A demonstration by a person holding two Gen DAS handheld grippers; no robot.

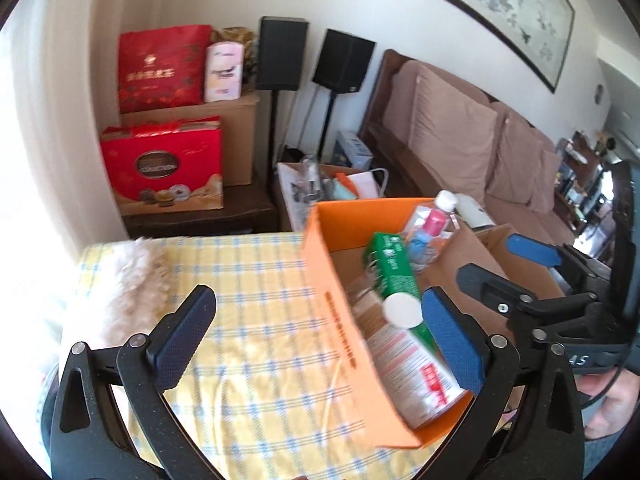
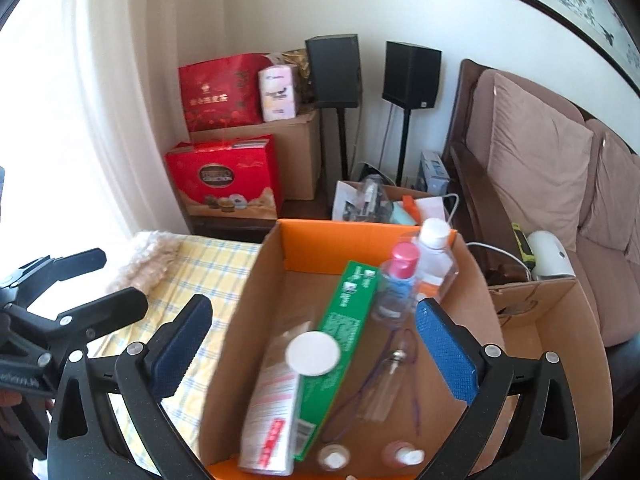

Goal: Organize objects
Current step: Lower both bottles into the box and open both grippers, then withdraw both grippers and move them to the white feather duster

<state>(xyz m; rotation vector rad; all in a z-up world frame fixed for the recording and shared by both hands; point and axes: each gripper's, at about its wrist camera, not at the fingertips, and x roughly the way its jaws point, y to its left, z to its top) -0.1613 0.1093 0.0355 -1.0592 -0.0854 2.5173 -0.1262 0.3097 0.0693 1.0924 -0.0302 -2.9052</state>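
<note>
Orange cardboard frames the job: an open box (image 2: 460,360) fills the lower centre of the right wrist view, standing on a yellow checked tablecloth (image 1: 256,300) with its flaps spread outward. Inside lie the things already gathered — a white tube with red print (image 2: 272,408) and a green carton (image 2: 340,344) leaning across each other at lower centre, a pink-capped bottle (image 2: 396,288) and a clear white-capped bottle (image 2: 434,256) standing toward the upper right of the box, a small clear vial with a purple cord (image 2: 384,384), and 2 small capped containers (image 2: 332,458) at the bottom edge.

Both tools are empty. The left gripper (image 1: 320,340) has its 2 fingers spread wide over the cloth and the box's left flap, lower centre of the left wrist view, pinching nothing. The right gripper (image 2: 316,348) is likewise spread wide above the box interior with nothing between its pads; it also shows at the right edge of the left wrist view.

Risks, as I judge them: the 2 upright bottles stand close together and look easy to topple if a finger sweeps in among them. The spread flap sits right by the left gripper, so a careless move could catch it and drag the light box across the cloth. A fluffy cream throw (image 1: 120,292) at left could snag a finger.
</note>
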